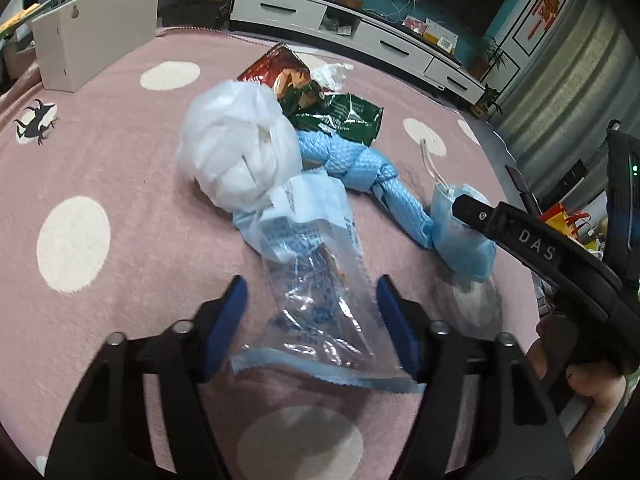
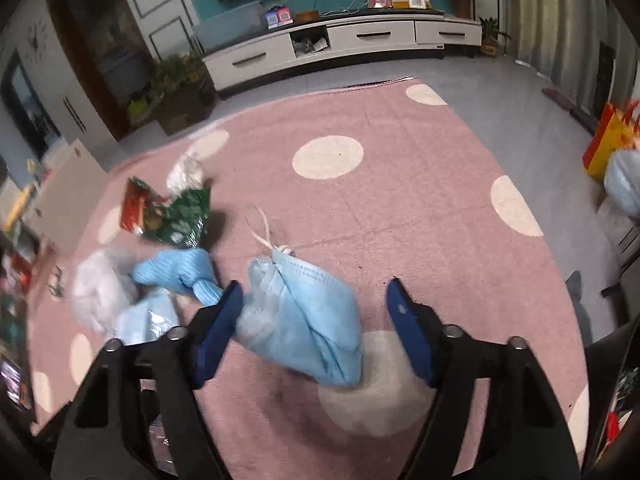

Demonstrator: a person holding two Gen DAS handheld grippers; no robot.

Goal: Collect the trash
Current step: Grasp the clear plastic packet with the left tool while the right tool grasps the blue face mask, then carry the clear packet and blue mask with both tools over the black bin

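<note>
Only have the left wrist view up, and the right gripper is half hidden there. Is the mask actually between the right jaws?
Observer: Yes. The blue face mask lies between the jaws of the right gripper, which are open, not clamped.
Operator: Both pads clear of it?
Observer: No. One fingertip is right at the mask's edge. The other stands well clear, over bare carpet.

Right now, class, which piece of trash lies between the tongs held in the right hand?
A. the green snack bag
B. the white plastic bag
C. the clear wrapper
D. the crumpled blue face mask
D: the right wrist view shows the blue face mask lying on the pink rug between the open right tongs, while the clear wrapper sits at the left tongs.
</note>
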